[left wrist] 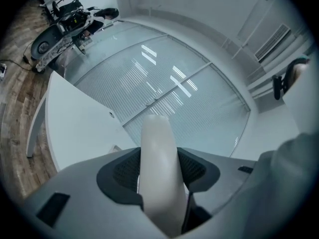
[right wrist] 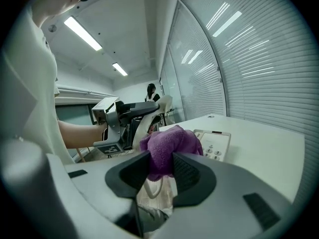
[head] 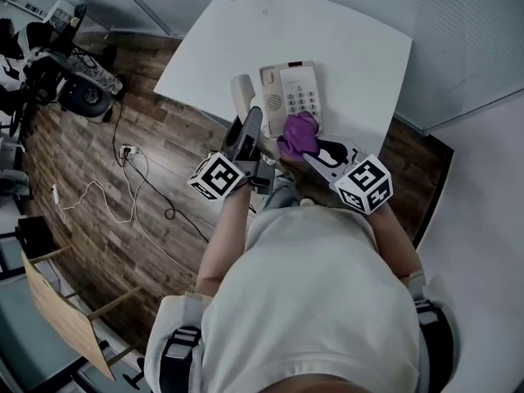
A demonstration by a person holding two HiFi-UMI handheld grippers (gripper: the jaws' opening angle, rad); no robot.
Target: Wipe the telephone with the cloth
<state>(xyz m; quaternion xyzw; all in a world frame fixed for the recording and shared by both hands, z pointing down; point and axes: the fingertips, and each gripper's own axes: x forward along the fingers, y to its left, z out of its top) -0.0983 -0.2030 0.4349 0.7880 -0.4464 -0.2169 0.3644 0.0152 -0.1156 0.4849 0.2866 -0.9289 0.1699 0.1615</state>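
– Our pale shirt point(head: 327, 301) fills the bottom of the head view, with the two marker cubes point(head: 216, 176) just past it. Why do we hold the handset point(head: 241, 95) up like that?
– To bare the cradle. Our left gripper point(head: 250, 125) is clamped across that cream handset, both pads pressing its sides, and carries it just left of the telephone base point(head: 295, 84), off the keypad.
– And the cloth point(head: 297, 133)?
– Our right gripper point(head: 309, 151) pinches it, a purple wad bulging past the jaw tips, so fabric meets the plastic before the jaws do. It sits at the near edge of the base, by the lowest keys; whether it touches yet, we cannot tell.
– What stands in our way?
– Mostly our own left gripper and the handset, just beside the cloth. We also see a pale loop point(right wrist: 153, 197) hanging under the cloth, possibly the cord; we judge it could snag a stroke.
– Anything else around?
– The telephone stands near the front edge of the white table point(head: 352, 47). Cables point(head: 123, 195) and gear point(head: 74, 88) lie on the wooden floor, well apart from us.
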